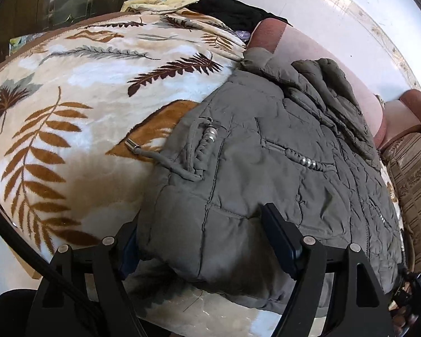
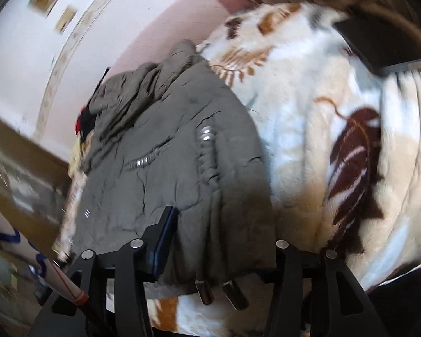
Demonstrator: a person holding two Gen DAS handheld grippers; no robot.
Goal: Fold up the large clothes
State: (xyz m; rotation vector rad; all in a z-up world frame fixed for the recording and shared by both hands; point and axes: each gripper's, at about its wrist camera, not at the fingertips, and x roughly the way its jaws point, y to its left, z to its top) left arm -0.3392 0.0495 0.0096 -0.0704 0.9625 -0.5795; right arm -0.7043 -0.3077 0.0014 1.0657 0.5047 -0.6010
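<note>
A grey quilted jacket [image 1: 266, 154] lies folded on a cream blanket with brown leaf prints [image 1: 70, 84], its hood bunched at the far end. My left gripper [image 1: 205, 241] holds the thick near hem: the right finger [image 1: 280, 238] presses into the fabric and the left finger is half hidden behind the bulge. A drawstring with a metal toggle [image 1: 132, 143] trails onto the blanket. In the blurred right wrist view the jacket [image 2: 168, 154] fills my right gripper [image 2: 216, 255]. Its left finger [image 2: 162, 238] lies on top and the other is hidden under the hem. Two cord ends [image 2: 205, 292] hang out.
Black and red clothes [image 1: 233, 8] and a pale yellow cloth [image 1: 160, 2] are piled at the bed's far end. A pink headboard [image 1: 308, 50] runs along the white wall. A striped cushion [image 1: 412, 174] sits at the right. A dark box [image 2: 379, 47] lies on the blanket [image 2: 308, 112].
</note>
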